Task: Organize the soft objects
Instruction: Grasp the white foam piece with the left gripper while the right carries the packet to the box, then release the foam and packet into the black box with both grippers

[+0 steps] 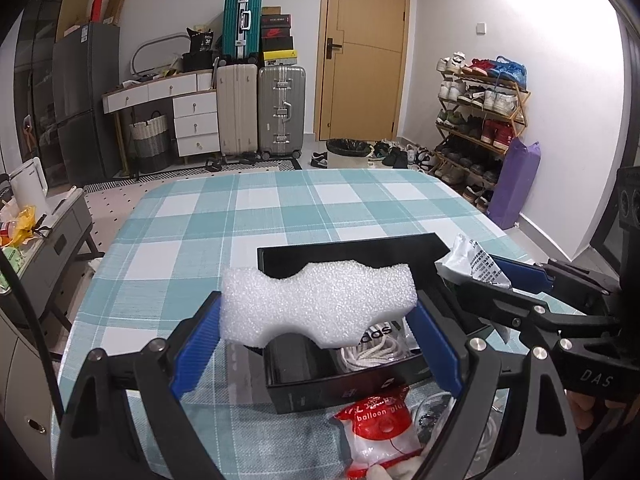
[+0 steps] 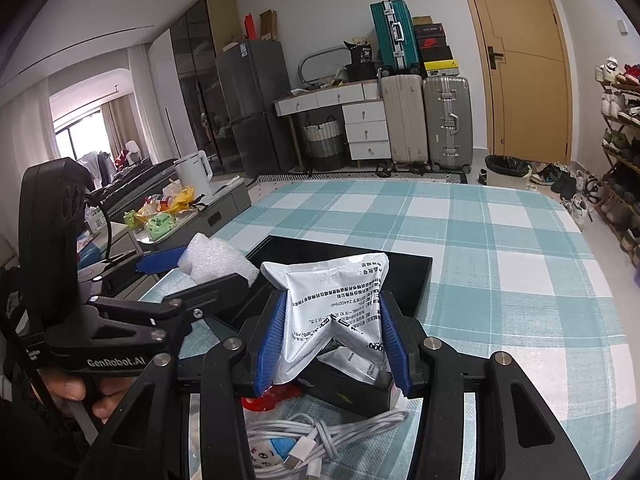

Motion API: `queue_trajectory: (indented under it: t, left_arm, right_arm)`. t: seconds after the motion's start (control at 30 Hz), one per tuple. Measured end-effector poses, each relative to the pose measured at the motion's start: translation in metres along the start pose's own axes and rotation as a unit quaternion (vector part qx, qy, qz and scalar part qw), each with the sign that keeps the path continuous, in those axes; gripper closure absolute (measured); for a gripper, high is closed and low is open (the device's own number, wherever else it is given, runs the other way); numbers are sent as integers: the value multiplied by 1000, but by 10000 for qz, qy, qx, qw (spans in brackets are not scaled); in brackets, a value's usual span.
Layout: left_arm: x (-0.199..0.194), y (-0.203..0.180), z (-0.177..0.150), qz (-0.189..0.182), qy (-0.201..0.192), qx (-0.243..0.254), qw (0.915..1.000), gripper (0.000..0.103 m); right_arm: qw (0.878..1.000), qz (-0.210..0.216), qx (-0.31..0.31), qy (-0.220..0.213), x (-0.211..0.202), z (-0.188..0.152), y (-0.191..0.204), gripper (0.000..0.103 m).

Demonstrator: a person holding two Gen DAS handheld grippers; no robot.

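White foam fills the middle of the left wrist view: a notched foam block point(image 1: 320, 304) is clamped between the blue pads of the left gripper point(image 1: 318, 344), whose jaws stand wide apart to span its length. It hangs above a black box point(image 1: 304, 384) that sits open on the checked tablecloth point(image 1: 248, 216). Inside the box, lower centre of the frame, lie a coil of white cord point(image 1: 372, 354) and a bag with a printed logo. Just in front of the box, at the bottom edge, is a red and white packet point(image 1: 376, 428).

In the right wrist view the right gripper point(image 2: 332, 340) has its jaws partly closed on a silver printed pouch point(image 2: 332, 304), which is creased and buckled between the pads, held above the same box point(image 2: 352, 392). A bundle of white cable point(image 2: 320, 440) lies on the cloth at the bottom centre.
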State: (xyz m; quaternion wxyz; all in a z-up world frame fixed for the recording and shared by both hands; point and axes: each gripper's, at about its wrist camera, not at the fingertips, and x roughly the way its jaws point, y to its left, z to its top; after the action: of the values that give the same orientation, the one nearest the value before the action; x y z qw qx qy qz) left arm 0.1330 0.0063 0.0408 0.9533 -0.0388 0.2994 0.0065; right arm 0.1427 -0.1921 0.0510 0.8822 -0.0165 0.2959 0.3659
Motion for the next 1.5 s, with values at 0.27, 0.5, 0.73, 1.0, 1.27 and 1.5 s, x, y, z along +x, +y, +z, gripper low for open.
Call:
queue_trajectory:
  t: [0.27,0.5,0.73,1.0,1.27,1.5]
  left_arm:
    - [14,0,-3,40,123,31,9999,14]
    - [18,-2,-2,67,91,90,9999,13]
    - [22,0,-2,5,90,10,10000,13]
    - [20,5,-2,-43,108,-144,9998,12]
    - [5,0,-3,-31,97,-48,9999,0]
    - [-20,7,-9,-57,3,-217,9997,0]
  right_arm:
    - [9999,-53,-34,121,13,1,-1,57]
    - [9998,15,75,193,21,3,-8,57]
    - [9996,39,16,274,26,4,-8,51]
    - [9999,-81,1,148,9,2,-9,15]
    - [9997,-109,-25,198,-11,-6,-8,2]
    - [9997,-127,56,220,-30,-16,-5,1]
